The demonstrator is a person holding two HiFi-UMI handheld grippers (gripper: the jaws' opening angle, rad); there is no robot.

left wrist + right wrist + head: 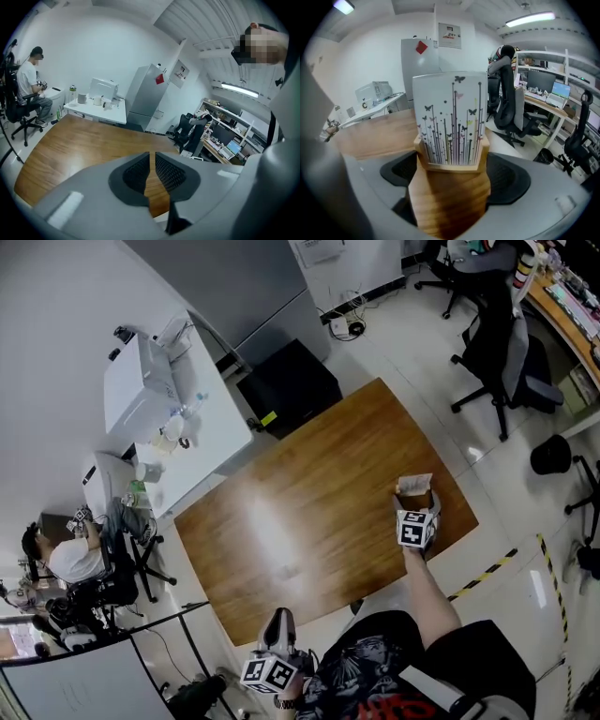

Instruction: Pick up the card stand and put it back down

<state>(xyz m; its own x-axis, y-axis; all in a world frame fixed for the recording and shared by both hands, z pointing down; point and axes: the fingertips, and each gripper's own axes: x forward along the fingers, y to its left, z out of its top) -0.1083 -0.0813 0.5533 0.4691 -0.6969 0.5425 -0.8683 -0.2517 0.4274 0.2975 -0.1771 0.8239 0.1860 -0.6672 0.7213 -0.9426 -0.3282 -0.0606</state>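
- 2 hand-held grippers are in view; the right gripper (452, 177) is clenched on the card stand (451, 197).
- The stand's wooden base fills the gap between the 2 wide-set jaws. Its left side is against the left pad (401, 171) and its right side against the right pad (508, 176).
- 1 white card (451, 121) with a butterfly and stem print stands upright in the stand's slot, its face toward the gripper's camera.
- In the head view the stand (413, 489) sits just ahead of the right gripper (414, 504), over the right end of the wooden table (309, 502) and near its edge.
- I cannot tell whether the stand's base touches the tabletop or is lifted off it.
- The left gripper (152, 171) is closed with only a thin slit between its jaws, and just the tabletop shows through the slit.
- In the head view the left gripper (278, 624) is at the near edge of the table, well apart from the stand.
- 1 person (75, 559) sits at a white desk (202, 427) on the far left.
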